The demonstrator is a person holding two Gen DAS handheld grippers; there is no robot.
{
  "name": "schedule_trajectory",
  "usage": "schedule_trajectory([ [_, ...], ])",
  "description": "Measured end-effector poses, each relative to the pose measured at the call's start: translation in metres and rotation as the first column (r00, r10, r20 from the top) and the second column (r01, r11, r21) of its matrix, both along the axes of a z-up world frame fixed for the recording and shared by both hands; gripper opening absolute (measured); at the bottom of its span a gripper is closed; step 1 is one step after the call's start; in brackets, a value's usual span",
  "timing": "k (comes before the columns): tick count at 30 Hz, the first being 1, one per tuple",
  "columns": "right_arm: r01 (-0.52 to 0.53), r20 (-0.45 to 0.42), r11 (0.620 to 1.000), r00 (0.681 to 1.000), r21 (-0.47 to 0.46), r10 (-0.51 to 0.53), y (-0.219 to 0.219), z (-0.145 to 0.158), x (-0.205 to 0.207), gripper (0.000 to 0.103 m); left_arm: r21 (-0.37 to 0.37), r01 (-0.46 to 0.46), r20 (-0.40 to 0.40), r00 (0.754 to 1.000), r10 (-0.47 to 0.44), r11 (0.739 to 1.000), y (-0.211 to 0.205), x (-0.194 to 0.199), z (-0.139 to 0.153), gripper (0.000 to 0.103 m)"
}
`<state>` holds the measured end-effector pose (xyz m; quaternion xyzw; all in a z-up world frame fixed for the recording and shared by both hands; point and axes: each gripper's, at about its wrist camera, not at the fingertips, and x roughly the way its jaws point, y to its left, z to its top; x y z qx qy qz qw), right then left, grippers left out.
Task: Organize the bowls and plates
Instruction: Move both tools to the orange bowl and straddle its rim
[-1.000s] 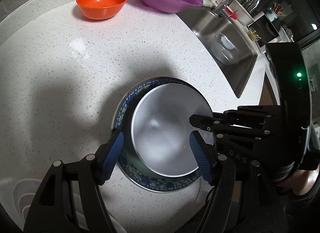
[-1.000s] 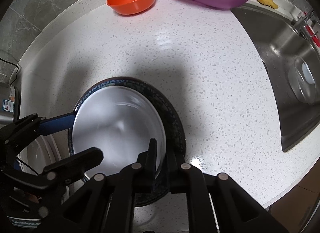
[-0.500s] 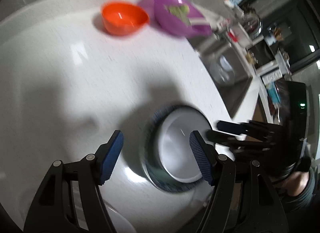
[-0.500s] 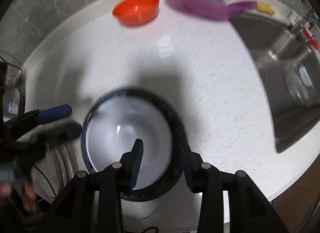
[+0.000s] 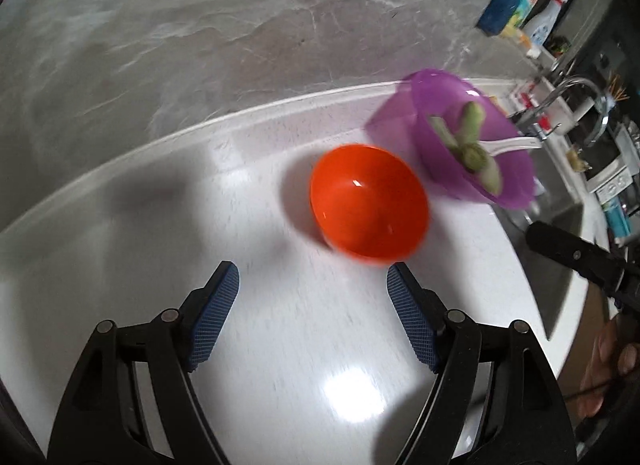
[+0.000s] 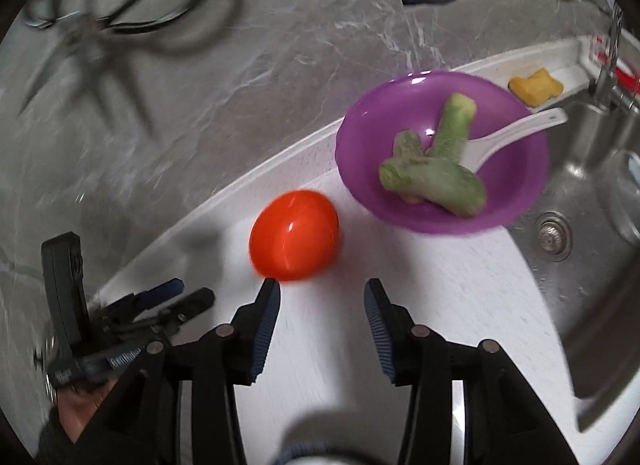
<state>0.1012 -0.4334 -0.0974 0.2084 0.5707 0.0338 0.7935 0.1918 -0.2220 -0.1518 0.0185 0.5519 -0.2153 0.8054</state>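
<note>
An empty orange bowl (image 5: 368,201) sits on the white counter (image 5: 120,249), just ahead of my left gripper (image 5: 312,285), which is open and empty. The bowl also shows in the right wrist view (image 6: 294,235), just ahead and left of my right gripper (image 6: 322,299), which is open and empty. A purple bowl (image 5: 508,177) with green vegetable pieces (image 6: 436,177) and a white spoon (image 6: 516,129) stands to the right of the orange bowl; it shows in the right wrist view too (image 6: 516,169). The left gripper is seen at the left of the right wrist view (image 6: 176,297).
A steel sink (image 6: 592,225) with a faucet (image 5: 580,101) lies to the right of the bowls. A grey marble wall (image 5: 200,25) rises behind the counter, with scissors (image 6: 100,25) hanging on it. A yellow sponge (image 6: 536,87) and bottles sit on the back ledge.
Both grippers have left the stacked white and blue plates and swung up toward the orange and purple bowls. The right gripper has opened. The plates are out of view.
</note>
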Motion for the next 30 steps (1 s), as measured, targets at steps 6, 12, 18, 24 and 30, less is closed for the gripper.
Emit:
schedule_trajectory([
  [6, 0.010, -0.066, 1.000, 0.998, -0.007, -0.011, 0.017, -0.048, 0.041, 0.047, 0.007, 0.012, -0.065, 0.998, -0.012, 1.000, -0.010, 0.040, -0.037, 0.075],
  [12, 0.020, -0.164, 0.999, 0.986, -0.042, -0.027, 0.018, -0.080, 0.058, 0.047, 0.014, 0.002, -0.085, 0.996, -0.001, 1.000, -0.011, 0.058, -0.061, 0.074],
  [18, -0.015, -0.197, 0.997, 0.980, -0.069, 0.001, 0.027, -0.094, 0.067, 0.047, 0.023, 0.017, -0.081, 0.997, -0.015, 1.000, -0.016, 0.068, -0.069, 0.067],
  [24, -0.033, -0.202, 0.994, 0.979, -0.103, 0.011, 0.035, -0.100, 0.075, 0.047, 0.024, 0.022, -0.087, 0.996, -0.020, 0.999, -0.024, 0.073, -0.074, 0.048],
  [30, -0.043, -0.226, 0.993, 0.974, -0.106, 0.018, 0.039, -0.107, 0.076, 0.036, 0.023, 0.048, -0.095, 0.994, -0.045, 0.999, -0.030, 0.069, -0.075, 0.027],
])
